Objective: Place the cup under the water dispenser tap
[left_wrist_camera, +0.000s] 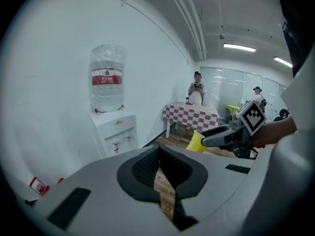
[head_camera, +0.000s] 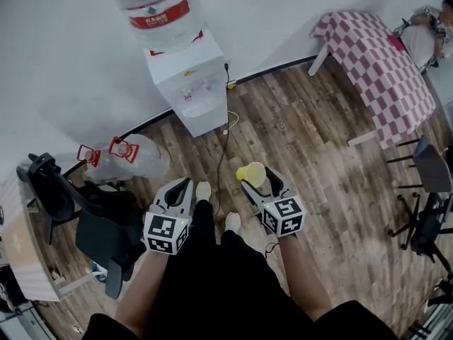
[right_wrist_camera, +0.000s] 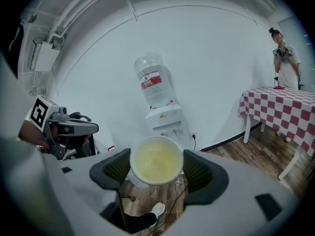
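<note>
The white water dispenser (head_camera: 191, 83) stands against the wall ahead, with a large bottle (head_camera: 152, 9) on top and its taps (head_camera: 198, 91) over a recess. A yellow cup (head_camera: 252, 173) is held upright by my right gripper (head_camera: 256, 179), which is shut on it, well short of the dispenser. In the right gripper view the cup (right_wrist_camera: 156, 160) sits between the pads, with the dispenser (right_wrist_camera: 167, 122) beyond. My left gripper (head_camera: 182, 186) hangs beside it, shut and holding nothing; its view shows the dispenser (left_wrist_camera: 115, 132) and the cup (left_wrist_camera: 195, 142).
A spare bottle (head_camera: 131, 158) lies on the wooden floor left of the dispenser, near a black chair (head_camera: 92, 218). A cord (head_camera: 225, 147) runs from the wall across the floor. A checked table (head_camera: 379, 69) stands at the right, with a person (right_wrist_camera: 284, 53) behind it.
</note>
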